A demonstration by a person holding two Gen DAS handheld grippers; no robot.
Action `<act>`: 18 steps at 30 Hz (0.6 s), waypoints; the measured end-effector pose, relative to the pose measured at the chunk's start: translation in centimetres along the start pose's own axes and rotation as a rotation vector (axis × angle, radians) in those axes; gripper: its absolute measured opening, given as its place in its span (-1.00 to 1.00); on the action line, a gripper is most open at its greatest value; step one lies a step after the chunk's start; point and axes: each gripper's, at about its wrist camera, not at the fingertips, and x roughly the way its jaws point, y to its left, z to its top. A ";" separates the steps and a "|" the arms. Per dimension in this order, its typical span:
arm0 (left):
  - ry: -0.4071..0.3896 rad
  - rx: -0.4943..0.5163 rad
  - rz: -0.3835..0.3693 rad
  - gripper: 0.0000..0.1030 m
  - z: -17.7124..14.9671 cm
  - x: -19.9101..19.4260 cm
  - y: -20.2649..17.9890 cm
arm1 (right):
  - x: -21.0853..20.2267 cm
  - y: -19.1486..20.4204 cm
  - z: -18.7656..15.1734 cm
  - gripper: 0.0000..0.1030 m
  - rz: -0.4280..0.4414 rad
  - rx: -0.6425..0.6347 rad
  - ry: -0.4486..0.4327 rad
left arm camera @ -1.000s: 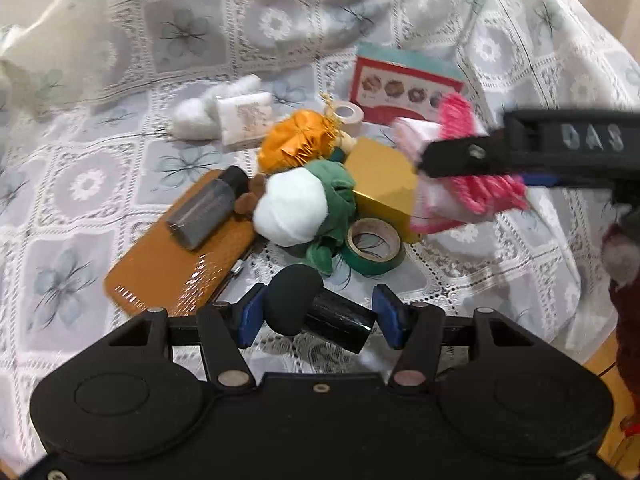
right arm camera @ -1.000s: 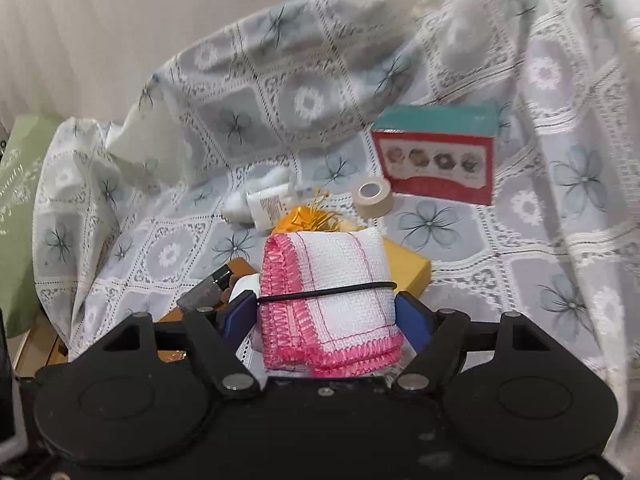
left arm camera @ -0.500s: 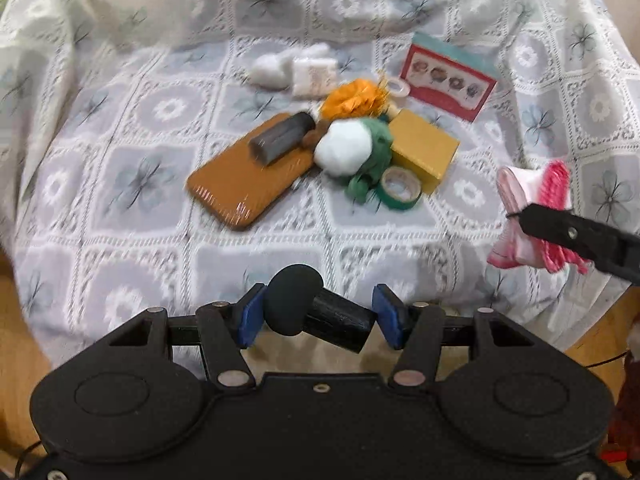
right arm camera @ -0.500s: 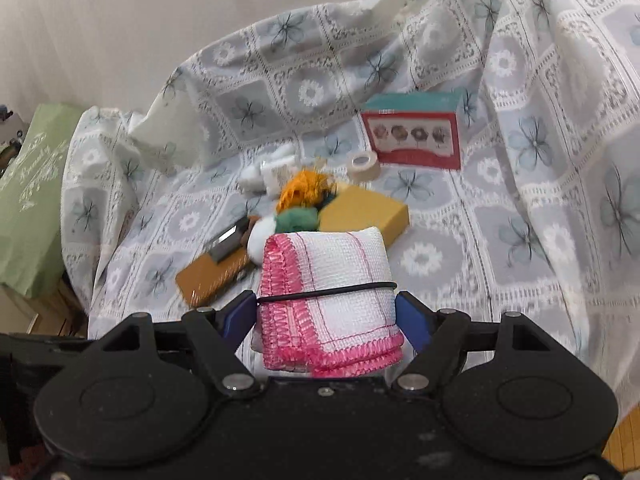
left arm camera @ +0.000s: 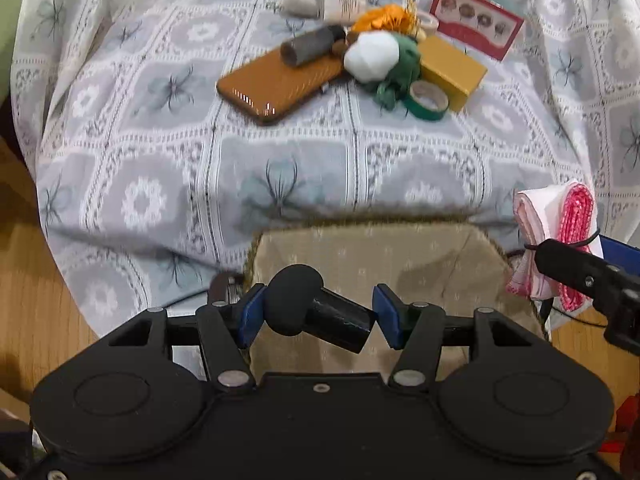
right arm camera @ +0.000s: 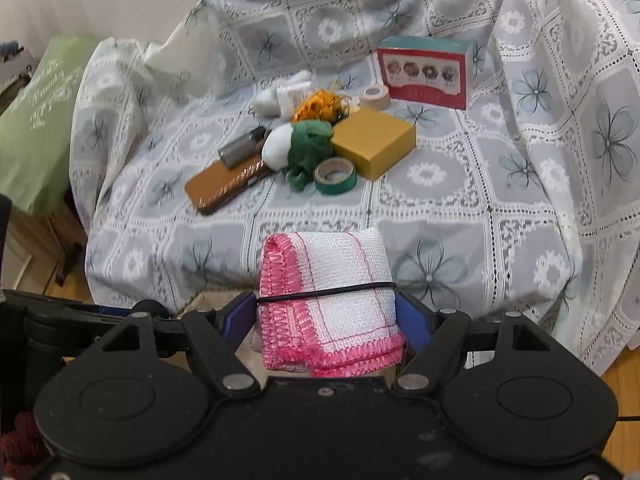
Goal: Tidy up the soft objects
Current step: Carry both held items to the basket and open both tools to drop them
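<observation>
- Your left gripper (left arm camera: 318, 316), low in the left wrist frame, is clamped on a black foam-tipped cylinder (left arm camera: 316, 312) above a beige fabric bin (left arm camera: 400, 248).
- Up on the lace cloth (left arm camera: 280, 168), upper centre, sits the pile: brown case (left arm camera: 276, 84), white puff (left arm camera: 372, 56), green cloth (left arm camera: 404, 68), green tape roll (left arm camera: 428, 100), yellow box (left arm camera: 452, 68).
- Your right gripper (right arm camera: 326, 318) grasps the pink-edged folded cloth (right arm camera: 332, 292), bottom centre of the right wrist frame, at the right edge of the left one.
</observation>
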 end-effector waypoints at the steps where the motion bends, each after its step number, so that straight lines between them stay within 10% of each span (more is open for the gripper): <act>1: 0.008 -0.001 0.003 0.06 -0.3 0.1 -0.1 | -0.1 0.1 -0.2 0.47 -0.002 -0.007 0.004; 18: 0.064 0.029 0.031 0.08 -2.9 0.7 -0.5 | -0.3 0.3 -1.8 0.53 0.017 -0.041 0.066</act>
